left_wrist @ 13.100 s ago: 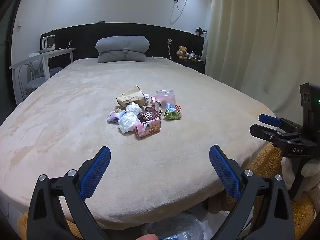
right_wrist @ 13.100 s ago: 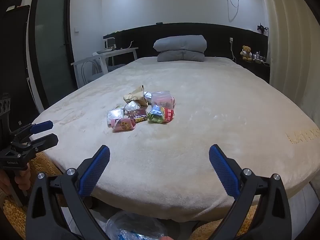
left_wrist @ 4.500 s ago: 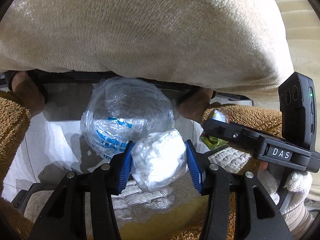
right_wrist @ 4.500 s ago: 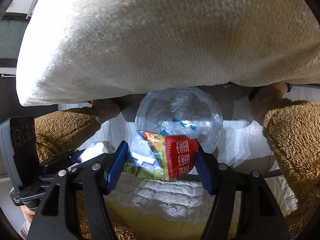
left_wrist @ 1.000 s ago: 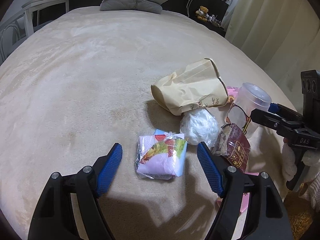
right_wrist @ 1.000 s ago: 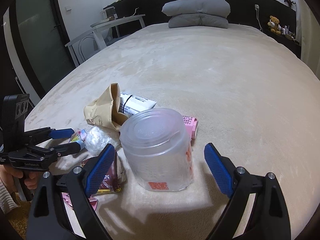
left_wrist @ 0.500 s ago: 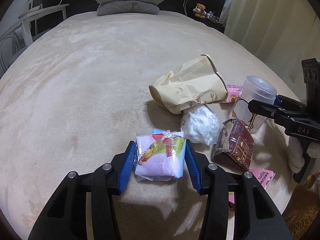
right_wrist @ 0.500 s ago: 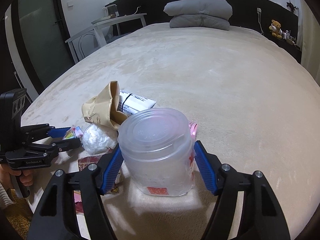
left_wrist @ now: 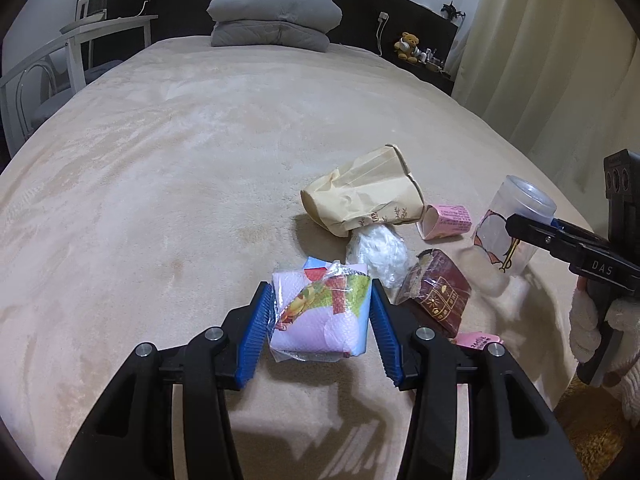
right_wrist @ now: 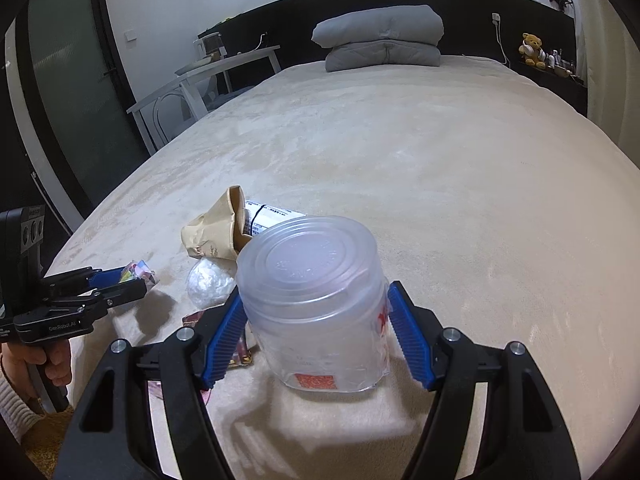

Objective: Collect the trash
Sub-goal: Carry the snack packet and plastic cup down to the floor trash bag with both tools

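Two items of trash are gripped above the beige bed [left_wrist: 160, 168]: a pink snack packet [left_wrist: 320, 312] is clamped between the pads of the left gripper [left_wrist: 318, 320], and an upturned clear plastic cup [right_wrist: 316, 304] is pinched by the right gripper [right_wrist: 316, 332]. A paper bag [left_wrist: 360, 196], a white wad [left_wrist: 378, 250], a brown packet [left_wrist: 438, 296] and a pink carton [left_wrist: 446, 220] are left lying on the bed just beside them.

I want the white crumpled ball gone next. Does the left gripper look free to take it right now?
Probably not yet. The left gripper is shut on the pink snack packet, so its jaws are full. The white crumpled ball lies uncovered just beyond it on the bed, beside the brown paper bag; nothing else blocks it.
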The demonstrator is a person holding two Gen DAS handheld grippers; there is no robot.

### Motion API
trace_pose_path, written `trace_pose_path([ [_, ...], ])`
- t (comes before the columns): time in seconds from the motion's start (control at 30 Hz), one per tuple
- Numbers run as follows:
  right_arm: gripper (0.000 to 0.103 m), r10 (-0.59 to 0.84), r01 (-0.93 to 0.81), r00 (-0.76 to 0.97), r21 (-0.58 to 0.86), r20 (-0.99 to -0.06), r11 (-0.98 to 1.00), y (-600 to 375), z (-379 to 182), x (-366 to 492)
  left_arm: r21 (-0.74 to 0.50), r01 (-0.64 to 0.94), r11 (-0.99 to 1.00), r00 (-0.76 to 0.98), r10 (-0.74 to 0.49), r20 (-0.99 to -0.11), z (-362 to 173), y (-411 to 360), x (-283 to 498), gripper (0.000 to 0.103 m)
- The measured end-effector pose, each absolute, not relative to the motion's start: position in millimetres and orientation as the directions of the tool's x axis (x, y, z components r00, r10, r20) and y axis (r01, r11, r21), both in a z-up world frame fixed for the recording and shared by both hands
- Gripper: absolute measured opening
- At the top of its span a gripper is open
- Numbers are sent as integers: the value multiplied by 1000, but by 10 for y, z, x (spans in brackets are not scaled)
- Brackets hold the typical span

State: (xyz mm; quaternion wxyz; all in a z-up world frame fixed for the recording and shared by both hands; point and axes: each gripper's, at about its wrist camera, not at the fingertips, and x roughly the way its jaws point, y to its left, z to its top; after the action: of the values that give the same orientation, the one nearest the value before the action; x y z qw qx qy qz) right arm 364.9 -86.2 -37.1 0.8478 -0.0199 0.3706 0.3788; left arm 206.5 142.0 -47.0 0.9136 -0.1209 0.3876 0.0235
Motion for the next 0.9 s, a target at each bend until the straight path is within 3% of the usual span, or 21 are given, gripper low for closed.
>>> trace_pose_path([
  [0.9, 69, 668, -630, 480, 307, -569, 714, -1787, -174, 2044, -283, -78, 956, 808, -106, -580, -161, 525, 658, 47],
])
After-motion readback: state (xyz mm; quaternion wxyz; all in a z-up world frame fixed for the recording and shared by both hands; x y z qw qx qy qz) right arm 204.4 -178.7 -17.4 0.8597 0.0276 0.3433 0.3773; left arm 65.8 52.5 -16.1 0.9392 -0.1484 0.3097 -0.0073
